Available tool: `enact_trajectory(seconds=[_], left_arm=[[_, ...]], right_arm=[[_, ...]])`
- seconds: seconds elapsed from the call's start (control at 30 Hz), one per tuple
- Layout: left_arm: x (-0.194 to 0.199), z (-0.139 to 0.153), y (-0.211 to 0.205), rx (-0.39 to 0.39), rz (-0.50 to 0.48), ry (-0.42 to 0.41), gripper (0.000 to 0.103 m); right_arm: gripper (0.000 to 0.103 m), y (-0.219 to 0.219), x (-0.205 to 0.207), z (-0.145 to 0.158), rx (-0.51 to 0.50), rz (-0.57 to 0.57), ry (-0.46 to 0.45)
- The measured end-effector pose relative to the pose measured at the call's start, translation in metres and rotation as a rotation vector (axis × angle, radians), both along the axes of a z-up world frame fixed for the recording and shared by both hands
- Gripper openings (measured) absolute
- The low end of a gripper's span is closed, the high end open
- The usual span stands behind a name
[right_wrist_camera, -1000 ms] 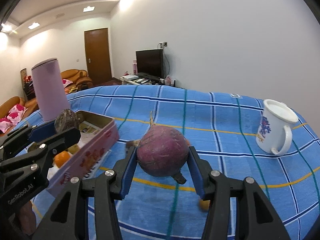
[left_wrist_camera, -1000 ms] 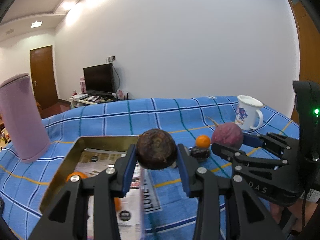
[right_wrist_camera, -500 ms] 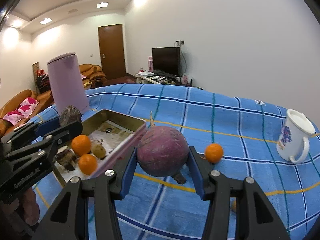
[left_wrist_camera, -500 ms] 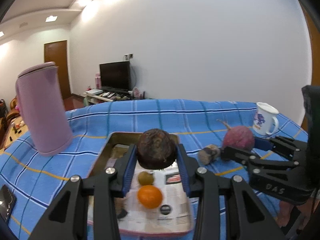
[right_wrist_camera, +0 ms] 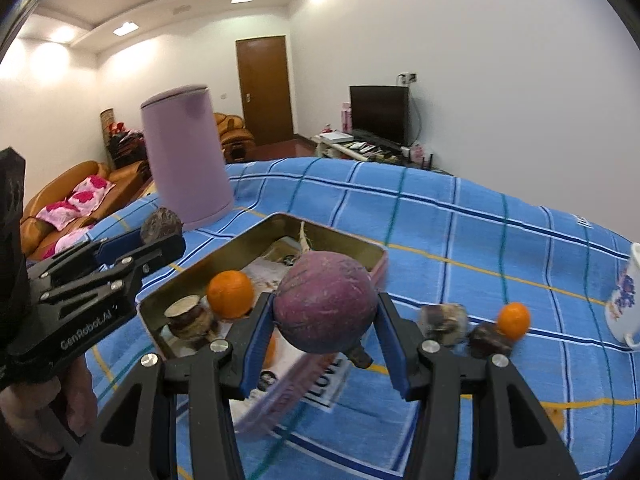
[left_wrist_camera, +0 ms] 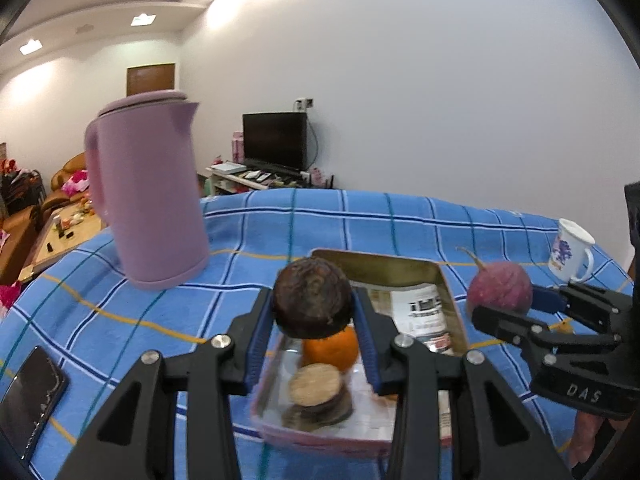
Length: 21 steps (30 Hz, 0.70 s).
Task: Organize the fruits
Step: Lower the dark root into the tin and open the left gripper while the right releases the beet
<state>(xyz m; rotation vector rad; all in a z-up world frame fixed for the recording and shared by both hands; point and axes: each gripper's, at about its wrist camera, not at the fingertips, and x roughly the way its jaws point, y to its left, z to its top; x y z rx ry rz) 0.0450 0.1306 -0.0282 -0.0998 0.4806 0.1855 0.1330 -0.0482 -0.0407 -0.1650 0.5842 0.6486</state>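
My left gripper (left_wrist_camera: 313, 330) is shut on a dark brown wrinkled fruit (left_wrist_camera: 312, 297), held above the near end of a shallow metal tin (left_wrist_camera: 400, 261). Below it in the tin lie an orange (left_wrist_camera: 332, 348) and a cut brown chunk (left_wrist_camera: 316, 386). My right gripper (right_wrist_camera: 326, 350) is shut on a round purple root (right_wrist_camera: 325, 307) with a pale tail, over the tin's (right_wrist_camera: 200, 270) right side. In the right wrist view the left gripper (right_wrist_camera: 158, 242) holds its fruit at the left, and the tin holds an orange (right_wrist_camera: 230, 294) and a chunk (right_wrist_camera: 188, 316).
A tall lilac jug (left_wrist_camera: 146, 200) stands left of the tin on the blue checked cloth (left_wrist_camera: 360, 220). A white mug (left_wrist_camera: 572, 250) sits far right. A phone (left_wrist_camera: 28, 400) lies at the near left. A small orange (right_wrist_camera: 513, 320) and two dark chunks (right_wrist_camera: 444, 322) lie right of the tin.
Both grippers have swung left with their loads, from the cloth right of the tin to above it. The jug has come closer into view and the mug has slid to the right edge.
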Motion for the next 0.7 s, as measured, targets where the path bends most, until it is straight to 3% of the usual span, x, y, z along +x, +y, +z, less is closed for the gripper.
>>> enact_trajectory(seconds=[0.7], left_arm=[[0.014, -0.022, 0.007, -0.045, -0.052, 0.071, 0.041]], right_arm=[[0.052, 0.038, -0.003, -0.018, -0.053, 0.062, 0.053]])
